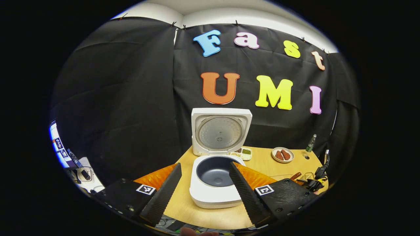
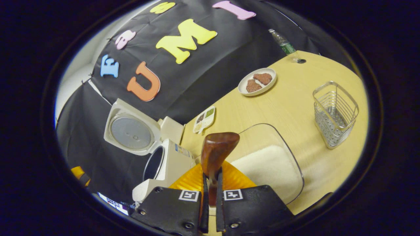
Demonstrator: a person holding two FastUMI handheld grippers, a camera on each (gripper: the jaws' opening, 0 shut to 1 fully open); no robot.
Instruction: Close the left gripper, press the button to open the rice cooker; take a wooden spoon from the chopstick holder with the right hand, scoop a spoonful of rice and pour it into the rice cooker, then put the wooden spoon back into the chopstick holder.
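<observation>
A: Our right hand-held gripper [image 2: 210,183] is clamped on the wooden spoon [image 2: 217,151], above the rice [image 2: 265,165] in its clear tub [image 2: 297,170].

B: Our left hand-held gripper [image 1: 205,180] is spread apart before the open rice cooker [image 1: 216,170], mid-counter [image 2: 295,105].

A: We could spill if the spoon tips; the chopstick holder [image 2: 334,113] stands clear near the counter's edge.

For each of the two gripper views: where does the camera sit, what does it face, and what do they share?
Left gripper view: rides the left tongs, open, facing the open rice cooker head-on; a fingertip at the bottom edge.
Right gripper view: rides the right tongs, shut on the wooden spoon, tilted over the clear rice container and wire chopstick holder.
Shared: rice cooker, meat plate, seasoning tray, bottle.
</observation>
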